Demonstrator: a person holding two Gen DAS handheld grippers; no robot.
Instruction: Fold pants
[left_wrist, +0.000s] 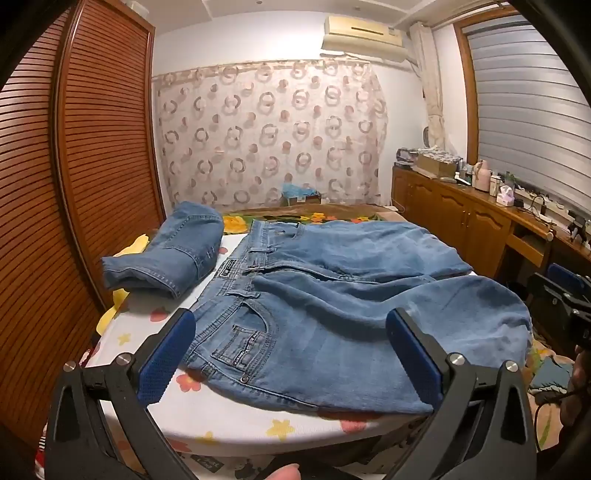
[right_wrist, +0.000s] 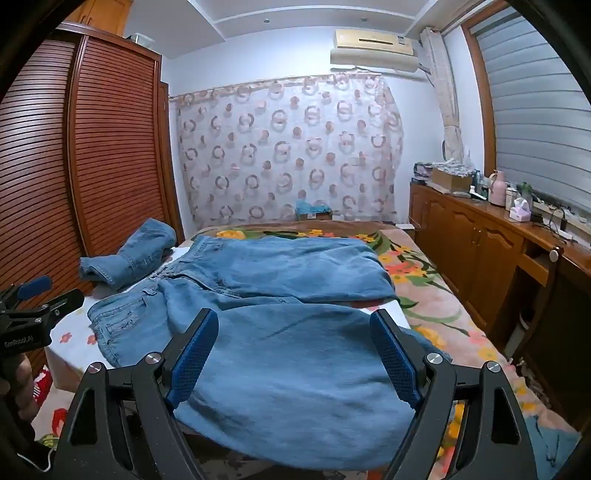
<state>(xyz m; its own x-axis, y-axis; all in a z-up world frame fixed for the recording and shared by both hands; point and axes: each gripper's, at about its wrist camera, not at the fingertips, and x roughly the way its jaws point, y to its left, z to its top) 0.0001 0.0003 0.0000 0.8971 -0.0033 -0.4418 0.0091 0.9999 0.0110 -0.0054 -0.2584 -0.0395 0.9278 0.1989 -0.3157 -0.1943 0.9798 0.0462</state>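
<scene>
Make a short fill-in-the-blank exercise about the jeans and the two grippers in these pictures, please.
1. Both the left gripper and the right gripper are ____.
2. The spread-out blue denim jeans lie on a ____.
3. Beside their waistband lies a second, ____ pair of blue jeans.

Missing words: open; bed; folded

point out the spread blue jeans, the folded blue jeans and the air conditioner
spread blue denim jeans (left_wrist: 325, 332), left wrist view, front thigh panel
folded blue denim jeans (left_wrist: 173, 254), left wrist view, top layer
cream wall air conditioner (right_wrist: 373, 50), right wrist view, front casing
</scene>
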